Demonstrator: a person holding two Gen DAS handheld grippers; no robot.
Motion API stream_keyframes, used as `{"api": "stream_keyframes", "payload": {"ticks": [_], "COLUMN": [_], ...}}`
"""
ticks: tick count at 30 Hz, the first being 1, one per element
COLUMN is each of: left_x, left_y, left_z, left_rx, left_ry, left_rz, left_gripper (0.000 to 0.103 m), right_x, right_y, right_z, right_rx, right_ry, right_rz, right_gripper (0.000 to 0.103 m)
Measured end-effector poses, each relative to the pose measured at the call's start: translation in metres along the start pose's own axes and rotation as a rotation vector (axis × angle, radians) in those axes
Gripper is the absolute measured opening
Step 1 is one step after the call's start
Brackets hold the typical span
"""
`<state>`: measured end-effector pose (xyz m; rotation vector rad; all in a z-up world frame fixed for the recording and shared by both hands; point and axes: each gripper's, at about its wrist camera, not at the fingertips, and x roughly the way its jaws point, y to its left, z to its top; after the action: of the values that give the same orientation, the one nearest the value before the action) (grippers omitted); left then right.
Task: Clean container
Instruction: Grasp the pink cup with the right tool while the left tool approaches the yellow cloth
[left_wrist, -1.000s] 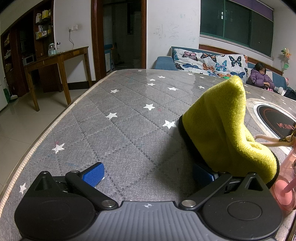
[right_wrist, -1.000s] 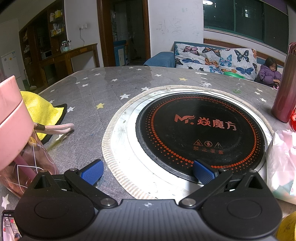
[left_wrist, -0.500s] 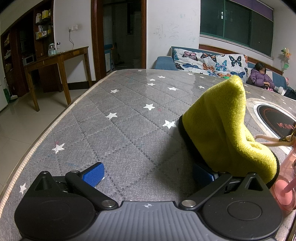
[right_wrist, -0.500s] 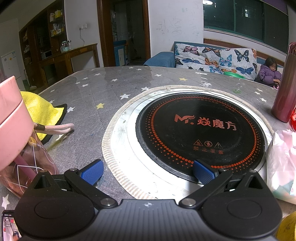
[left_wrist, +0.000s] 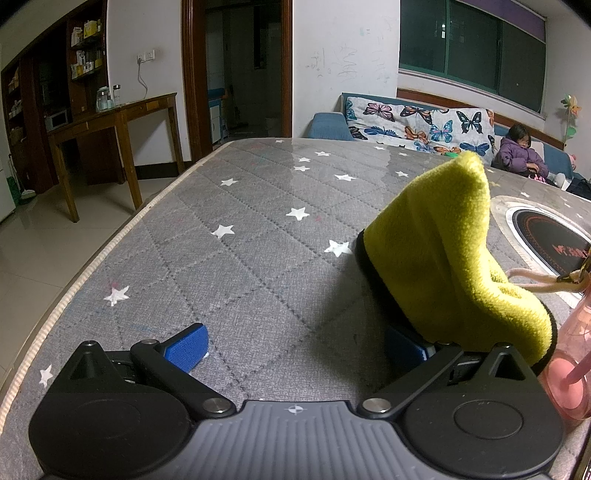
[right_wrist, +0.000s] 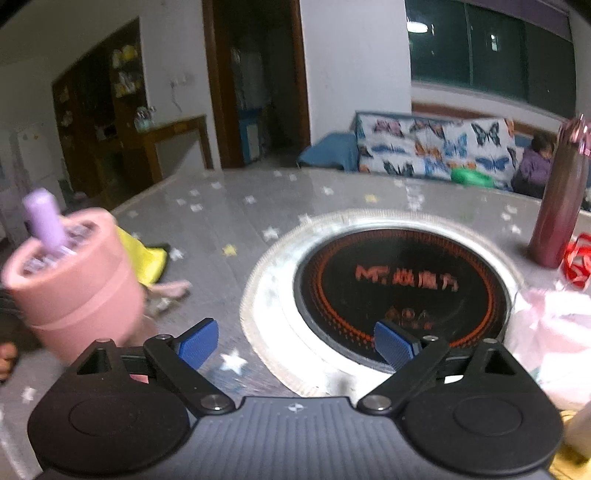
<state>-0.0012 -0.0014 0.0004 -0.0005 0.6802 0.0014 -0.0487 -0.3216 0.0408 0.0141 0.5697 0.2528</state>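
Indoor lamplight from overhead, rather dim and warm; the windows (left_wrist: 469, 48) are dark. The left wrist view is sharp, with a pale sheen on the quilted surface (left_wrist: 229, 266) and a soft shadow beside the yellow cloth (left_wrist: 443, 258). The right wrist view is smeared by motion blur (the pink cup (right_wrist: 74, 277) most of all). Both bend strongly at the edges, with dark corners.

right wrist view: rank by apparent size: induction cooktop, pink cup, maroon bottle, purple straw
1. induction cooktop, largest in frame.
2. pink cup, though it sits close to the lens, so it looks bigger than it would from farther off.
3. maroon bottle, farther back, so its rank against the cup is unsure.
4. purple straw, smallest.
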Motion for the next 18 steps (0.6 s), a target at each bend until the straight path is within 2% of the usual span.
{"api": "stream_keyframes", "payload": {"ticks": [8,14,18], "left_x": [-0.018,-0.044,-0.062], "left_y": [0.004,0.012,0.007], "left_z": [0.000,0.001,0.000], "left_rx": [-0.003,0.017,0.032], "left_ry": [-0.004,-0.033,-0.064], "left_rz": [-0.007,-0.032,-0.053], "left_gripper": [0.103,0.103,0.103], "right_x": [-0.048,-0.062,-0.059], "right_y": [0.013,0.024,0.033], "right_z": [0.020,0.034,0.042], "right_rx": [-0.020,-0.024,-0.050], "right_ry": [-0.103,-0.146,-0.162], "right_rz": [0.117,0.245,0.287], "right_gripper": [0.083,0.077,0.071]}}
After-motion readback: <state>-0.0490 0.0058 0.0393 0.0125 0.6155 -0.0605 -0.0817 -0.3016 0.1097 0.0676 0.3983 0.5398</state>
